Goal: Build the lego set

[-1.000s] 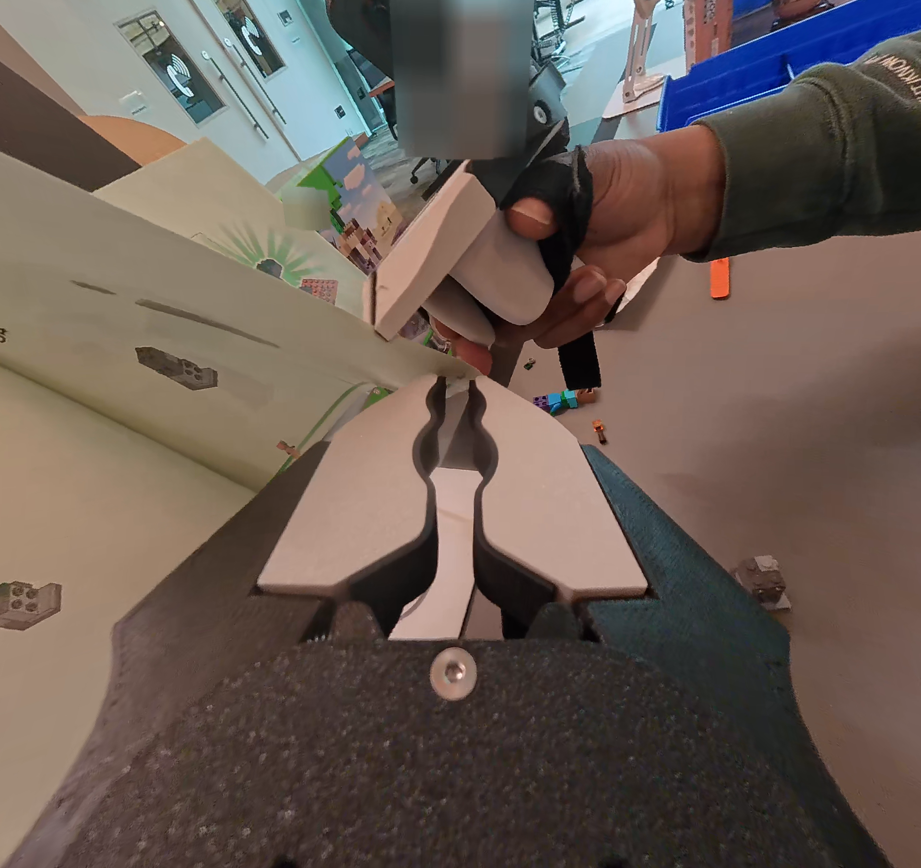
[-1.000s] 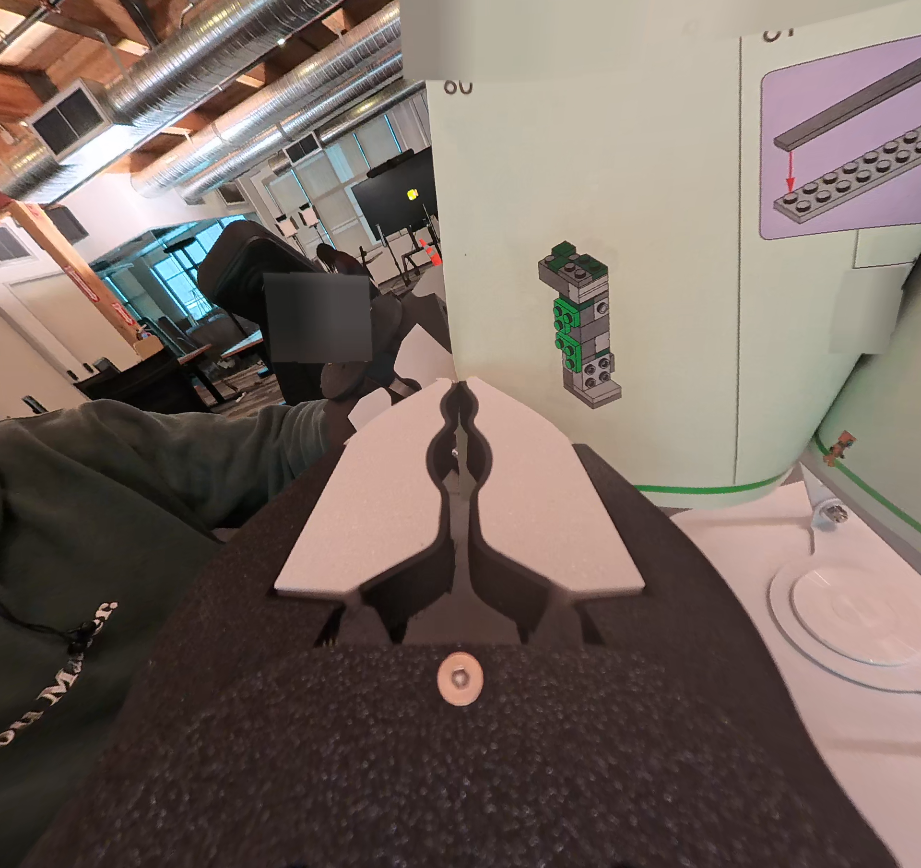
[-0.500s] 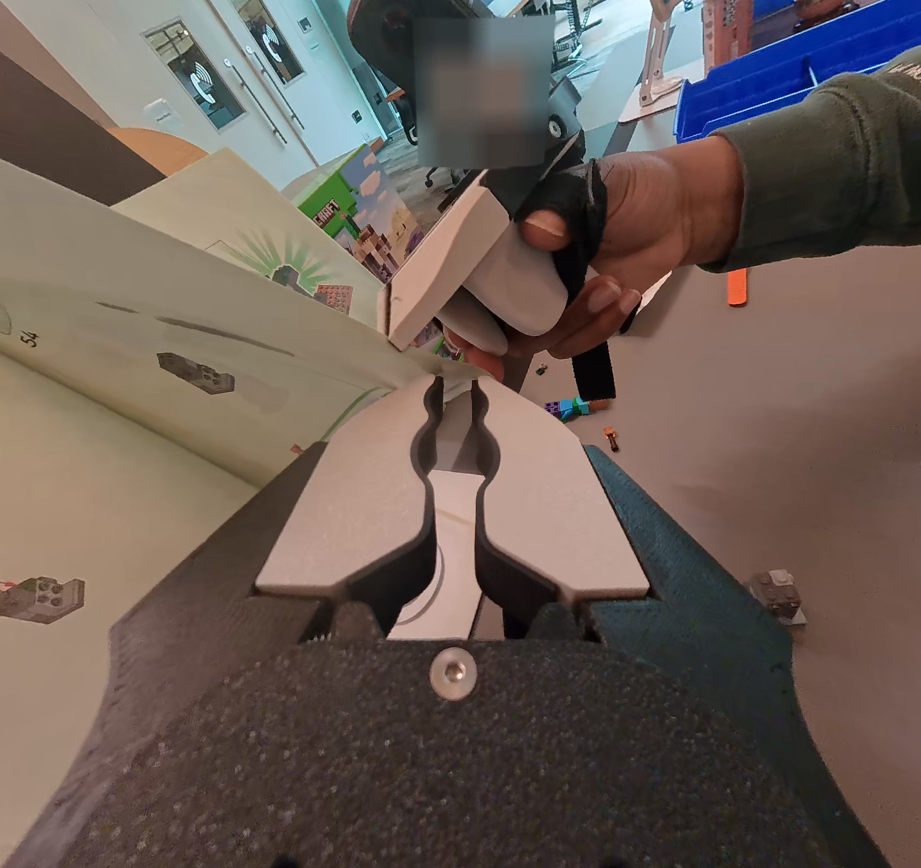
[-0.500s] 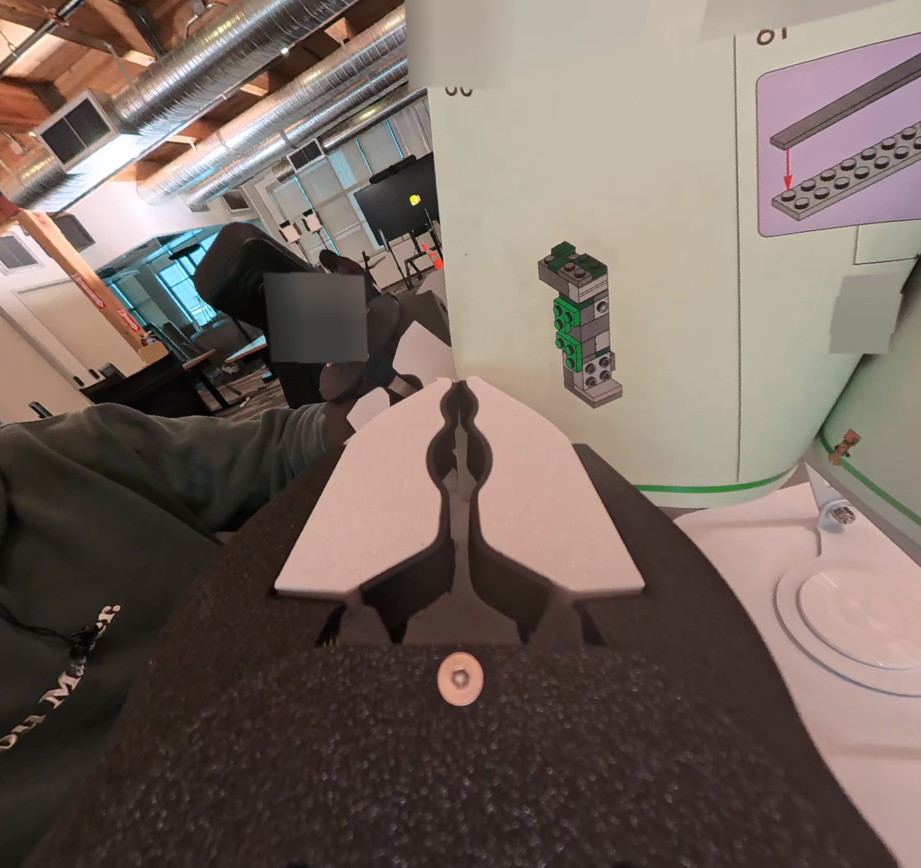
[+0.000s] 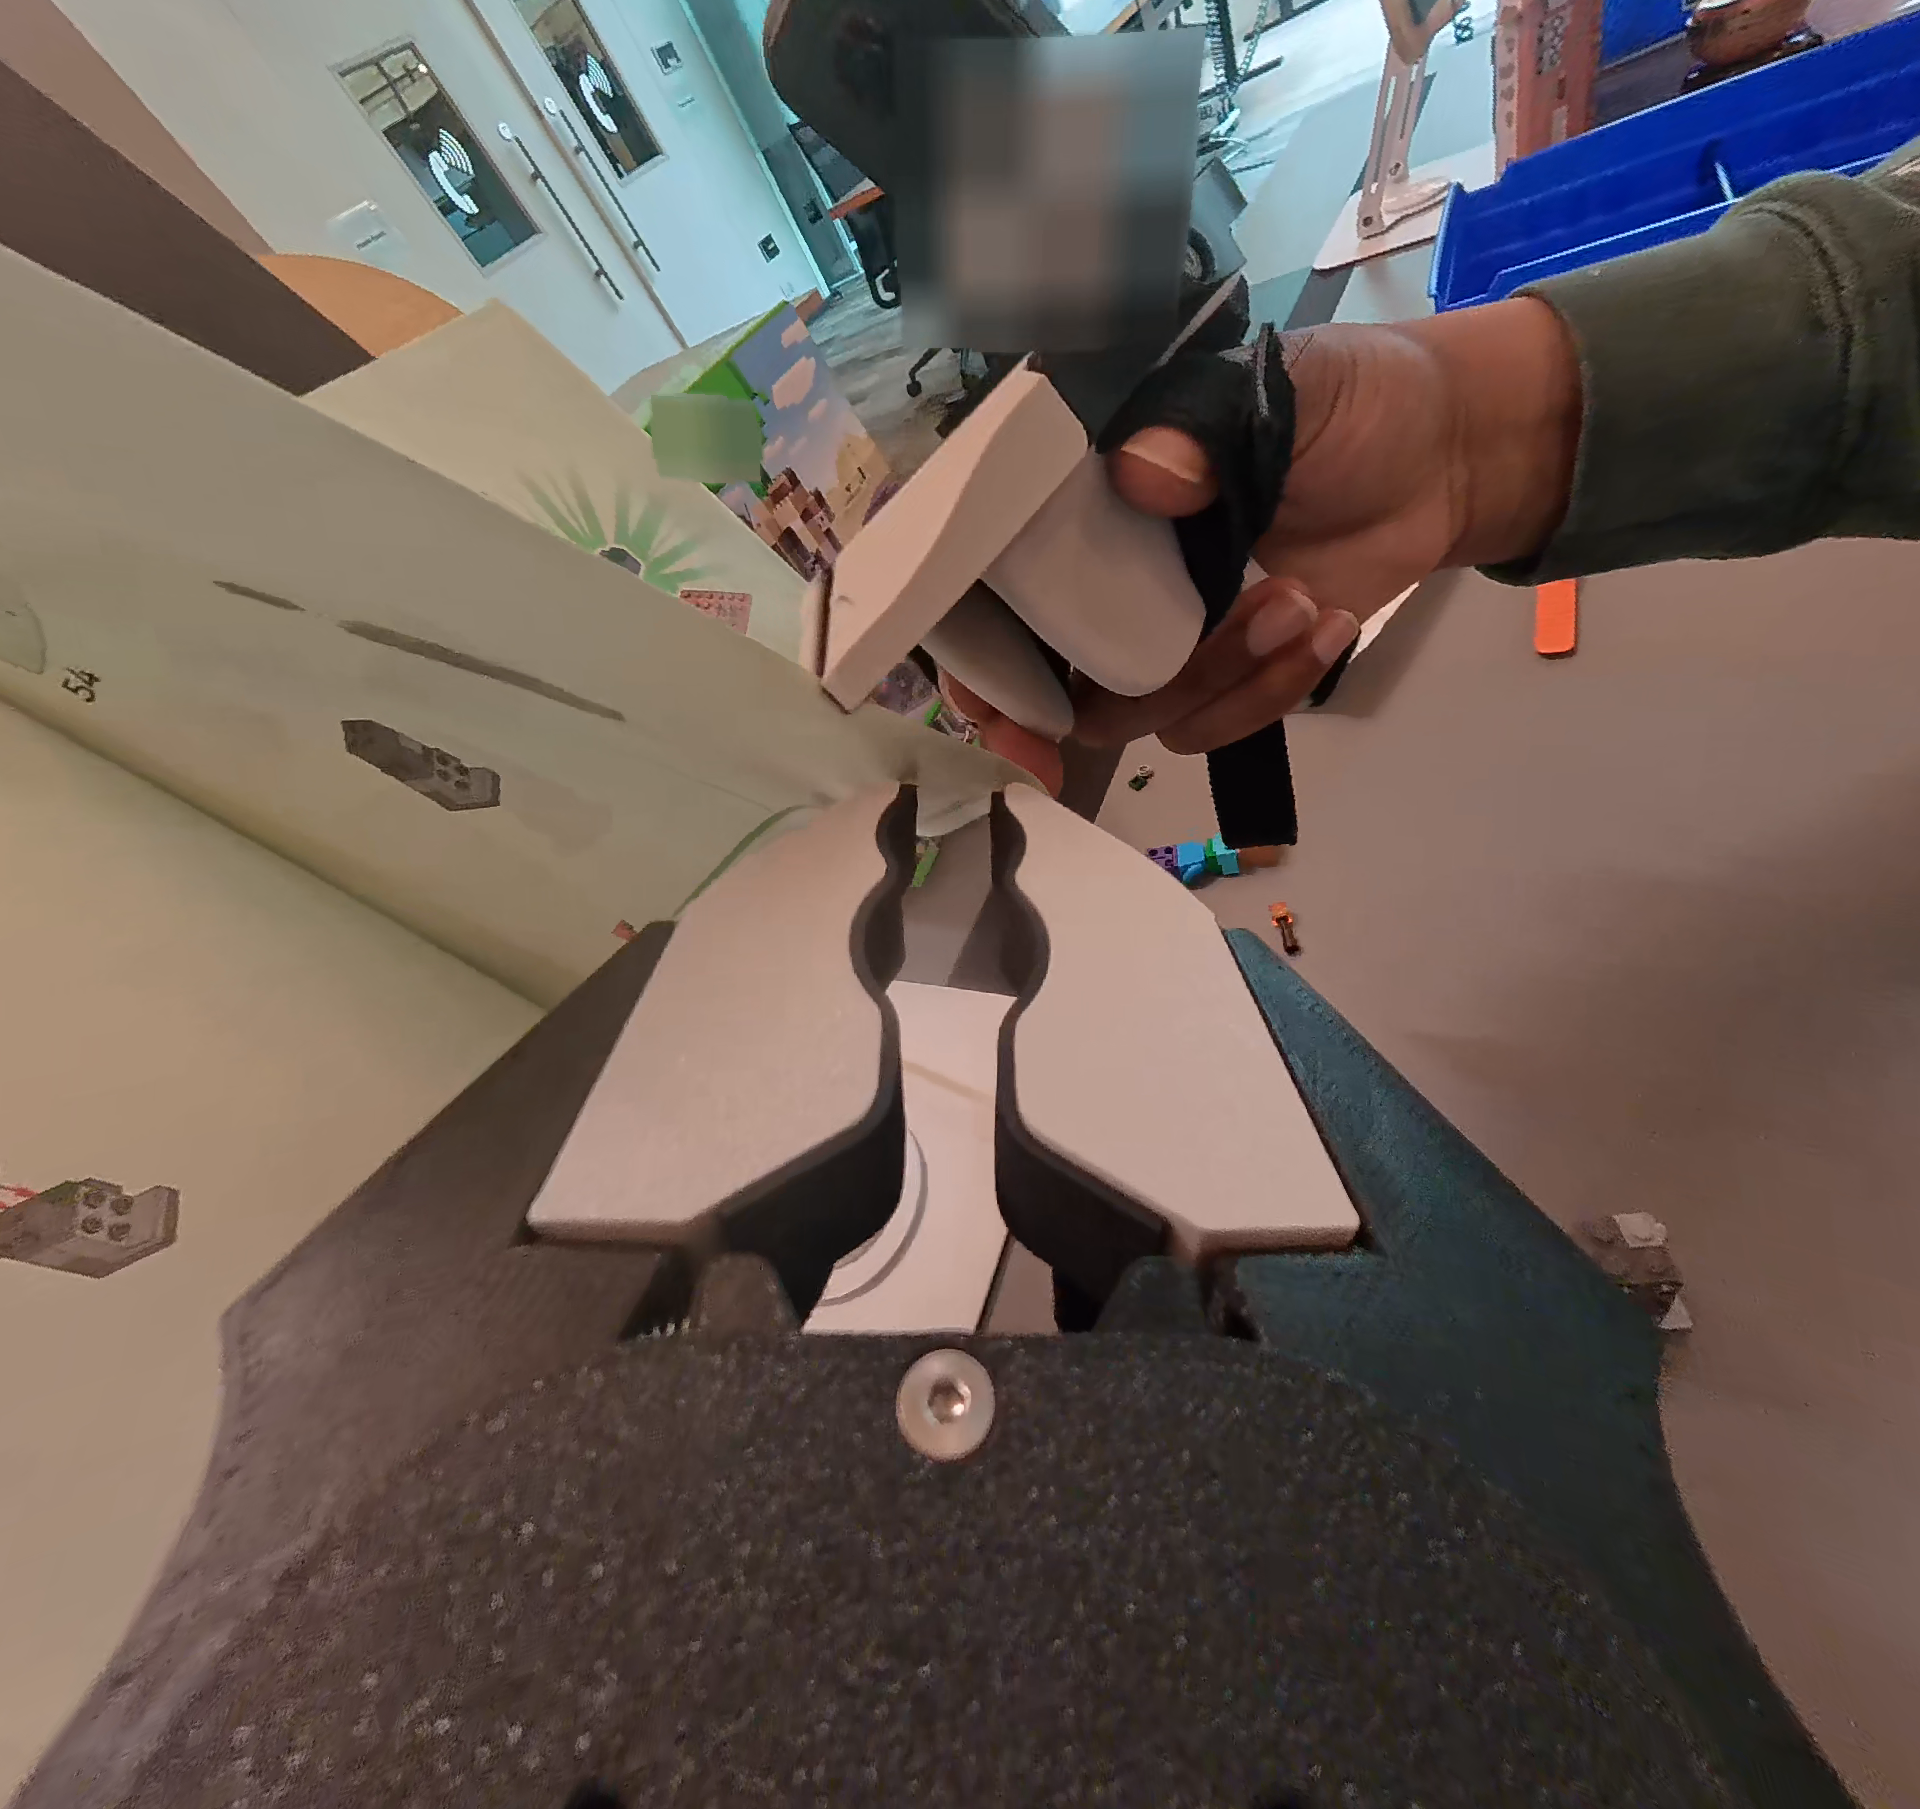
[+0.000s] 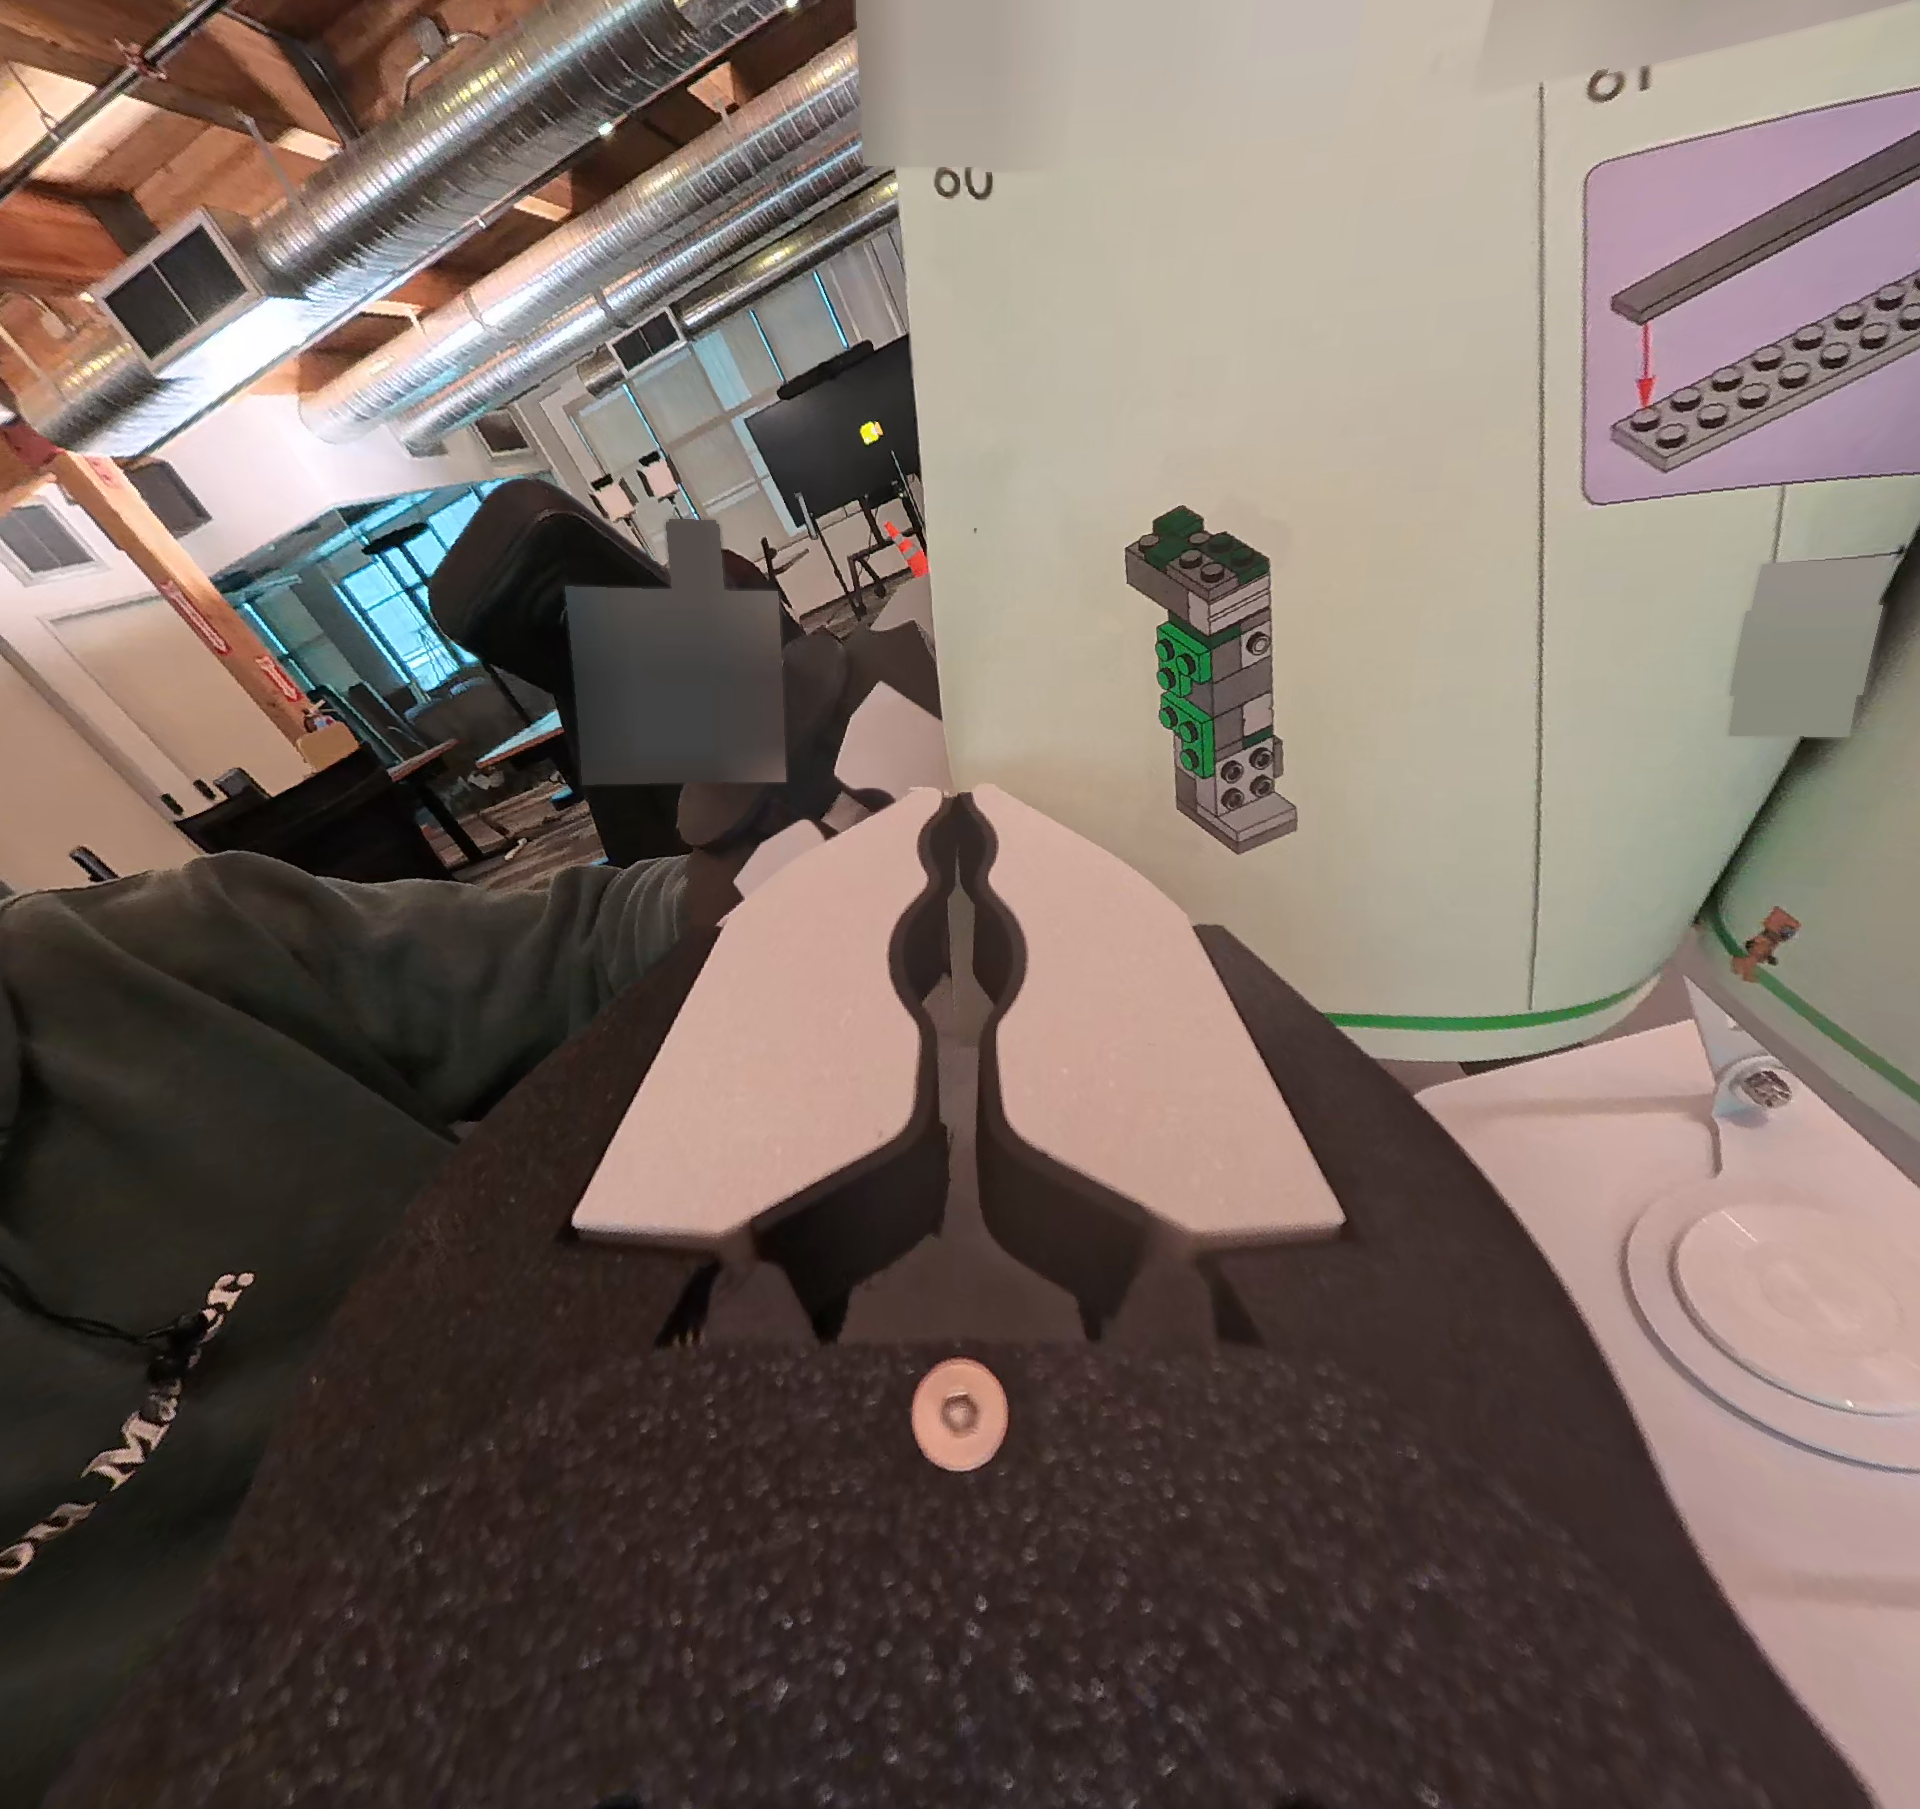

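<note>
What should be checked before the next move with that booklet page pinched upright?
1. Right gripper holds the page: ok, jaws shut on its edge.
2. Left gripper ready to help: cannot tell; jaws slightly apart, with a paper corner at their tips.
3. Page undamaged: ok, bowed, but no tear shows.
4. Coloured bricks and grey piece clear of the booklet: ok, they lie apart from it on the table.
5. Only one sheet pinched: cannot tell.
</note>
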Motion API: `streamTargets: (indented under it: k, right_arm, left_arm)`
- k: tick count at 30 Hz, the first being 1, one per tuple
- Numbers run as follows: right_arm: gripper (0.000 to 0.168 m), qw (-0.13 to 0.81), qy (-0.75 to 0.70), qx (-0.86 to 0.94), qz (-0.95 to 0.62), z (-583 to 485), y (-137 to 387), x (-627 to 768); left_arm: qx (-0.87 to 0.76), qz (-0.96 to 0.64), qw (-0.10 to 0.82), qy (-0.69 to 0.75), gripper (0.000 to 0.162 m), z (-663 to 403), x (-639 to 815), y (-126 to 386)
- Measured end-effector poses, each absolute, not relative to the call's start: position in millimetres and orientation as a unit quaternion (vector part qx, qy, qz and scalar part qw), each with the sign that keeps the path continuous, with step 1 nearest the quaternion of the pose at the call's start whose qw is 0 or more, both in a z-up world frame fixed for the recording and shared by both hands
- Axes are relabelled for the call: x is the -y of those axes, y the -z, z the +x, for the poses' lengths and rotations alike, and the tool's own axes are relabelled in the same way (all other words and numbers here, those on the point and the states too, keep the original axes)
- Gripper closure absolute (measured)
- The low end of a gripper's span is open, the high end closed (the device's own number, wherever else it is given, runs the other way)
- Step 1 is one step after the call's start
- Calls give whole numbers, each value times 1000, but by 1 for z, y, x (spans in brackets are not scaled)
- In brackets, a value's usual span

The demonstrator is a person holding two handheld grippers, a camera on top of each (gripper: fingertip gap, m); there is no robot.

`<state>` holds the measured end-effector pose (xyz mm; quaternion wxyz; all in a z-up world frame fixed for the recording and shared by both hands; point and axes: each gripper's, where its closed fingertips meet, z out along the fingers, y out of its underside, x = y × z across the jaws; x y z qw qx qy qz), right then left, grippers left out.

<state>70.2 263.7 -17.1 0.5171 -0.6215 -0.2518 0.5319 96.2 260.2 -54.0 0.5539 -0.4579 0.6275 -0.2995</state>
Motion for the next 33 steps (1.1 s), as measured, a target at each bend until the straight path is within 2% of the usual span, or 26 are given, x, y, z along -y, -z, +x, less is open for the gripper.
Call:
streamTargets:
  k: [7,20,25,33]
  right_arm:
    - [168,518,-534,249,-620,71,17,-265]
    - [168,518,-537,247,-618,70,18,-264]
    - [168,520,-536,247,-617,71,17,-265]
    - [168,520,-537,247,-616,70,17,-264]
  left_arm:
    - [-636,-455,548,296,143,95,-257,60]
    - [-624,-460,555,301,146,95,-260,54]
    - [-634,-456,550,295,141,94,-256,61]
    - [-619,-462,558,303,145,95,-260,55]
